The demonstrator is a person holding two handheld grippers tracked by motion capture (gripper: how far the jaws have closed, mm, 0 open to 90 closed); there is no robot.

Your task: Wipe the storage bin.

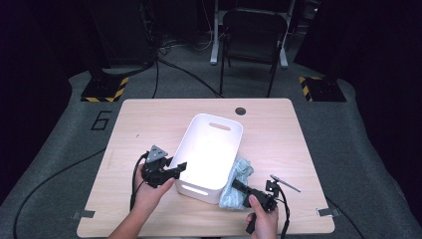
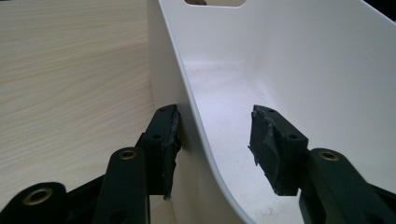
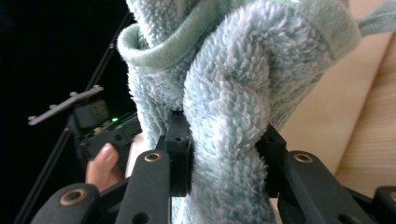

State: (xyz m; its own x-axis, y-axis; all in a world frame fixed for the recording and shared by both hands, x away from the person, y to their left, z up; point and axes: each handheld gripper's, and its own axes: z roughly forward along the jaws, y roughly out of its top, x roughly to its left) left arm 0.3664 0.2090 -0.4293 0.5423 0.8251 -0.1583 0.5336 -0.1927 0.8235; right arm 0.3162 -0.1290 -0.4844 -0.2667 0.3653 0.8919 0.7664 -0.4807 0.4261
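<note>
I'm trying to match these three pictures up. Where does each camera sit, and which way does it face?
High view: above the person's side, looking forward and down at the table; both hands show.
Left gripper view: on the left gripper, looking along jaws that straddle the bin wall.
Right gripper view: on the right gripper, facing the clamped towel; a hand shows.
Shared: the bin, high and left views; the towel, high and right views.

Wooden table (image 1: 149,119), white bin (image 1: 211,152) on it

towel (image 3: 224,93): pale blue-green | bin (image 1: 211,144): white | table (image 1: 149,119): light wood grain
</note>
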